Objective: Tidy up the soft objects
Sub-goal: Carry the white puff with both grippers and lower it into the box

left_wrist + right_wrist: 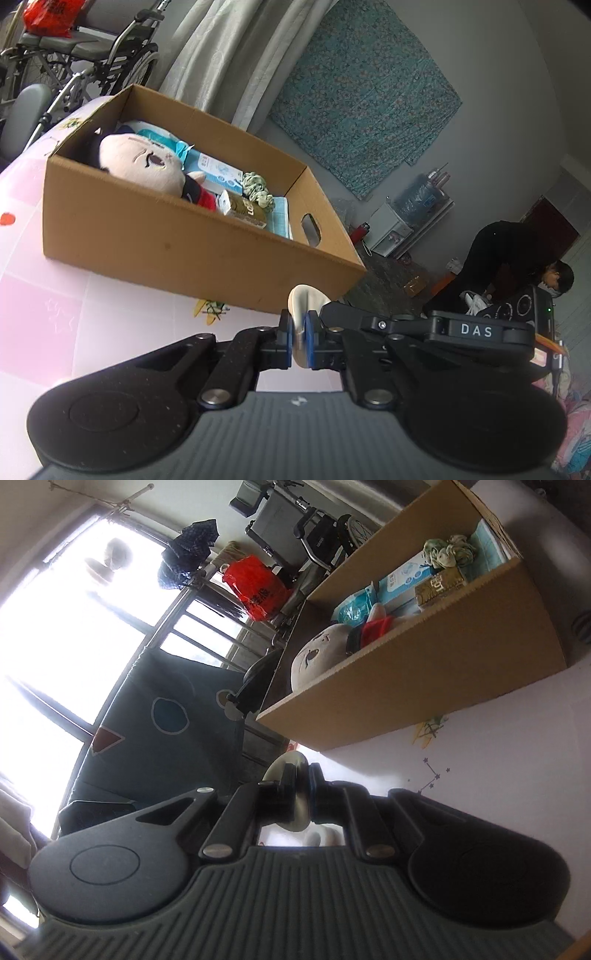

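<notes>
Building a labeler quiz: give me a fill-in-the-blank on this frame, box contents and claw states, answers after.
1. The plush doll lies inside the open ____ box.
2. The left claw is ____ on a pale soft piece.
3. The box stands on a ____ patterned tabletop.
4. The bag hanging near the window is ____.

Missing words: cardboard; shut; pink; red
</notes>
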